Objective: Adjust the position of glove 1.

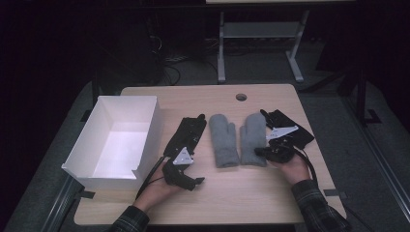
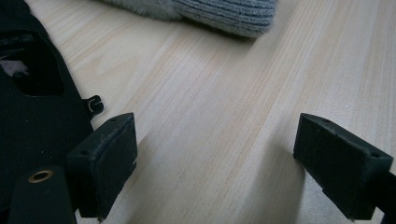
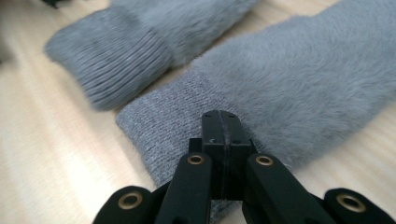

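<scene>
Two grey mittens lie side by side near the middle of the table [image 1: 270, 94], cuffs toward the person. The right gripper [image 3: 220, 122] is pinched closed on the knitted cuff of the right mitten [image 1: 254, 137]. The left gripper [image 2: 215, 163] rests near the table's front edge, jaws spread wide with bare wood between them, close to the left mitten [image 1: 223, 140]. A white box [image 1: 145, 140] sits at the table's left edge.

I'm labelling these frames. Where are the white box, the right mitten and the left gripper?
white box [image 1: 145, 126]: high view, on its right wall.
right mitten [image 3: 299, 84]: right gripper view, on its fuzzy body.
left gripper [image 2: 215, 163]: left gripper view, midway between its open jaws.
</scene>
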Available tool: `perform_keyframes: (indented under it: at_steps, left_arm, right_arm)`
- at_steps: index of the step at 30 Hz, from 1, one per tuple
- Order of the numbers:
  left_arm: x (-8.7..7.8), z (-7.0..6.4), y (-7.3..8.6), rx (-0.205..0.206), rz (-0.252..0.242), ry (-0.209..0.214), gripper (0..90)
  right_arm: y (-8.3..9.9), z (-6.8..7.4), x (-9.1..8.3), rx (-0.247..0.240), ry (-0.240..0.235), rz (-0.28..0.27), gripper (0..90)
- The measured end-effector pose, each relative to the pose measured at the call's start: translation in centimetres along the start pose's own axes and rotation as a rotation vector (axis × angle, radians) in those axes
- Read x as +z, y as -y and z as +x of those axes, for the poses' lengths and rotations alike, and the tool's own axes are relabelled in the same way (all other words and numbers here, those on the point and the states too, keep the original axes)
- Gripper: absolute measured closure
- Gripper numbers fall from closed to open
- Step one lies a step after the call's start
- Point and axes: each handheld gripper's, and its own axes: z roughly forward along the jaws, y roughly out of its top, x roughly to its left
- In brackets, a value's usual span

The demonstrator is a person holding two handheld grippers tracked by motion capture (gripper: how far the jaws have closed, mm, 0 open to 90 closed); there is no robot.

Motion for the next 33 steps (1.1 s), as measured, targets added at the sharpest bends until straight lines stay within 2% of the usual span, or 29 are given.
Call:
perform_keyframes:
  at_steps: [3,10,11,13,17,20,25,33]
  left_arm:
    - [0.0,0.0,0.0,0.0,0.0,0.0,12.8]
    - [0.1,0.1,-0.1,0.007,0.0,0.0,12.8]
    - [0.1,0.0,0.0,-0.003,0.0,0.002,12.8]
    - [0.1,0.0,0.0,-0.012,-0.007,0.004,12.8]
    - [0.1,0.1,-0.1,0.003,0.004,0.002,12.8]
    - [0.1,0.0,-0.1,0.001,0.007,0.0,12.8]
    - [0.1,0.1,-0.1,0.004,0.007,0.0,12.8]
    - [0.2,0.1,-0.2,0.005,0.007,0.002,12.8]
  right_arm:
    - [0.4,0.6,-0.5,0.009,-0.011,0.009,90.0]
    - [1.8,2.1,-1.9,-0.007,-0.039,0.017,90.0]
    - [1.8,2.1,-1.9,-0.007,-0.039,0.017,90.0]
    - [2.5,3.2,-2.4,-0.007,-0.057,0.02,90.0]
    - [2.9,4.5,-2.8,-0.031,-0.073,0.03,90.0]
    - [3.1,5.2,-2.8,-0.041,-0.087,0.031,90.0]
    - [2.8,6.6,-2.5,-0.077,-0.134,0.041,90.0]
    - [2.5,7.4,-1.9,-0.108,-0.169,0.037,90.0]
